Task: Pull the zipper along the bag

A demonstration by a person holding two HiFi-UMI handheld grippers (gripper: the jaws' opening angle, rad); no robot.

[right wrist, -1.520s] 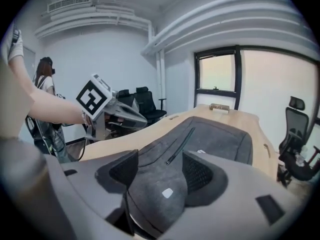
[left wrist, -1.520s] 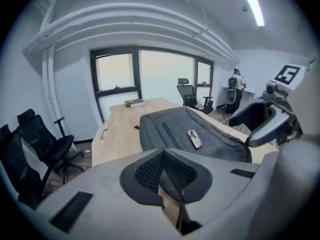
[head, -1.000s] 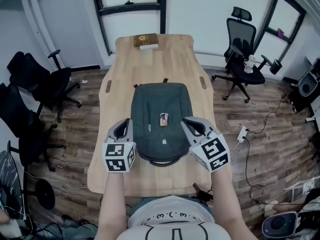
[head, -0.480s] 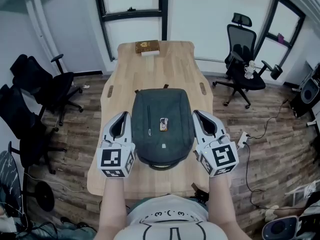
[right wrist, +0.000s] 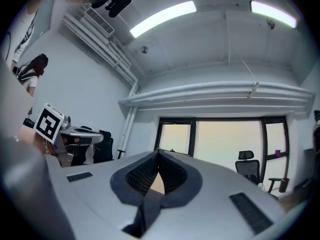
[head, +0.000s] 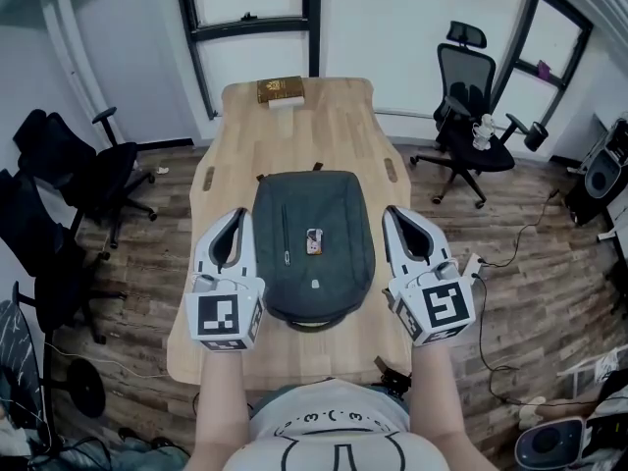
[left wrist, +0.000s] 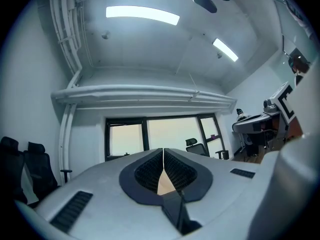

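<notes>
A dark grey backpack (head: 314, 238) is lying flat on a wooden table (head: 324, 126), its front zipper (head: 286, 232) facing up. The left gripper (head: 238, 214) and right gripper (head: 391, 211) are hovering just beside the backpack's two long sides, jaws closed on nothing, likely keeping the zipper in view.

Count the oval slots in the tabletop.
2. On the table, one slot lies by the left edge and the other slot by the right edge, flanking the far end of the backpack, which could hide more.
</notes>
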